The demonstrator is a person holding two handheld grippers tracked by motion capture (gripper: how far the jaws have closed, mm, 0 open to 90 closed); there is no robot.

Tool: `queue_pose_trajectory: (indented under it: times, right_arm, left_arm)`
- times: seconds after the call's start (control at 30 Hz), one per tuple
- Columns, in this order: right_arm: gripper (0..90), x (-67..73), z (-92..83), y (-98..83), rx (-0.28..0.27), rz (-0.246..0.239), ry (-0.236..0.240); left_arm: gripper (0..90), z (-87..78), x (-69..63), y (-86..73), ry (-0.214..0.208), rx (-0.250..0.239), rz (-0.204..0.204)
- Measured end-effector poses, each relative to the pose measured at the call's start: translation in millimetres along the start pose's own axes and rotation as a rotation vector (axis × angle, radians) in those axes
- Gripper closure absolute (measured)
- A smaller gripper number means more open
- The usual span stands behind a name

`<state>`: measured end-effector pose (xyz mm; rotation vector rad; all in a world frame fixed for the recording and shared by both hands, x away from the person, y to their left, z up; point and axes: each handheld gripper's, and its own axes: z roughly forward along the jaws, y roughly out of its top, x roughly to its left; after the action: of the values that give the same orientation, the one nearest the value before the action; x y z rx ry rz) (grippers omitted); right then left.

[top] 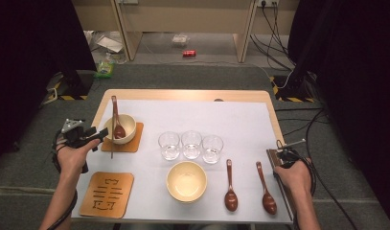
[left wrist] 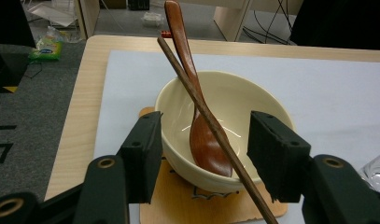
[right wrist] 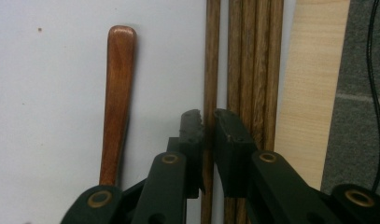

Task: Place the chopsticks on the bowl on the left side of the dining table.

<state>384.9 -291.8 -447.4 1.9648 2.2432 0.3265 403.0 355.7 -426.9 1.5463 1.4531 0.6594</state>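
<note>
A: The right gripper (right wrist: 207, 128) has its jaws pinched on a single dark wooden chopstick (right wrist: 211, 56), lying flat at the right edge of the table, just left of a bundle of more chopsticks (right wrist: 255, 60).

B: And the left gripper (left wrist: 201, 156)?

A: Spread wide, holding nothing, its jaws either side of the cream bowl (left wrist: 253, 100) on a wooden coaster (left wrist: 178, 205). A reddish-brown spoon (left wrist: 204, 140) and one chopstick lean inside that bowl.

B: What does the pinched chopstick look like?

A: Slim, straight, brown with visible grain. A spoon handle (right wrist: 118, 93) lies beside it.

B: The surface?

A: A white mat (top: 240, 120) on a light wooden table (top: 183, 94), with three glasses (top: 191, 144), a second bowl (top: 186, 180), two spoons and an empty coaster (top: 107, 194). Grey carpet, cables and black curtains surround it.
</note>
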Motion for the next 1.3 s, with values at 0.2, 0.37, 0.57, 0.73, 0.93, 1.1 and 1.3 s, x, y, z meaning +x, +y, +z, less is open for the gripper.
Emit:
queue_pose_trajectory:
  times: [0.2, 0.37, 0.57, 0.73, 0.93, 1.1, 1.3]
  right_arm:
    - [84.0, 4.6, 0.8, 2.7, 0.026, -0.005, 0.011]
    - [82.3, 6.3, 1.5, 3.0, 0.086, -0.009, 0.010]
    - [84.5, 8.9, 3.4, 7.6, 0.126, -0.009, -0.014]
    - [84.8, 9.0, 3.3, 11.8, 0.146, 0.005, 0.000]
    - [84.8, 10.7, -3.2, 17.2, 0.078, 0.010, 0.025]
    - [84.8, 14.0, -12.6, 23.9, 0.008, 0.023, 0.029]
    - [84.9, 18.6, -23.5, 32.9, -0.094, 0.007, 0.025]
  left_arm:
    - [44.7, -1.3, 0.1, 0.1, -0.001, -0.001, 0.000]
    - [44.7, -2.1, 0.5, -0.2, 0.001, -0.001, -0.001]
    - [44.7, -2.0, 0.6, -0.4, 0.000, -0.002, -0.003]
    - [44.7, -1.6, 1.1, -1.2, -0.003, 0.001, -0.006]
    - [44.7, -1.6, 0.9, -1.2, 0.001, 0.001, -0.004]
    - [44.8, -3.1, 1.1, -0.6, 0.003, -0.005, -0.007]
    - [44.8, -3.1, 2.2, -0.6, 0.008, -0.006, -0.010]
